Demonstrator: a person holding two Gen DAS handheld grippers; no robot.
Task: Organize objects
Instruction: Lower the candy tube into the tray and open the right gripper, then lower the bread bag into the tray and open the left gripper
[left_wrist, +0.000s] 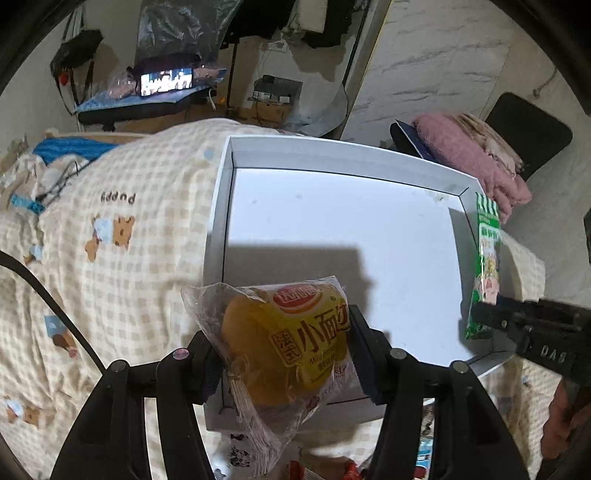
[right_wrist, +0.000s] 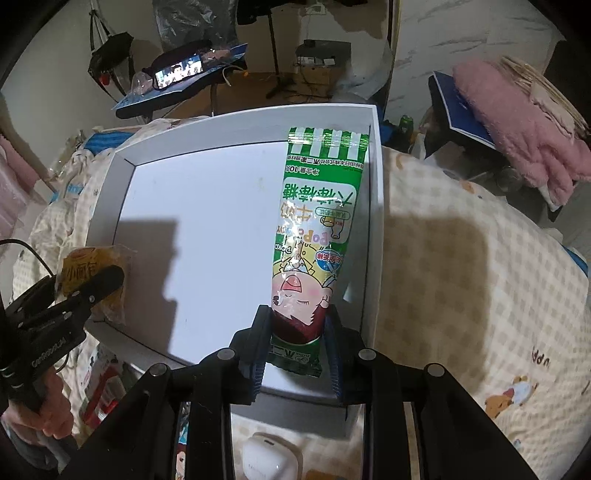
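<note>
My left gripper (left_wrist: 284, 354) is shut on a wrapped yellow mini bread (left_wrist: 284, 343) and holds it over the near left edge of a shallow white box (left_wrist: 332, 155). My right gripper (right_wrist: 295, 343) is shut on a green lollipop packet (right_wrist: 314, 229) that stretches forward over the right side of the box (right_wrist: 243, 114). The packet also shows in the left wrist view (left_wrist: 485, 258), held by the right gripper (left_wrist: 491, 314). The bread (right_wrist: 92, 273) and left gripper (right_wrist: 88, 291) show at the left of the right wrist view. The box floor is bare.
The box lies on a bed with a checked bear quilt (left_wrist: 122, 229). Pink blankets (left_wrist: 469, 155) lie on a chair at the right. A white earbud case (right_wrist: 269, 458) and snack packets (right_wrist: 99, 391) lie near the front. A lit screen (left_wrist: 166, 81) stands behind.
</note>
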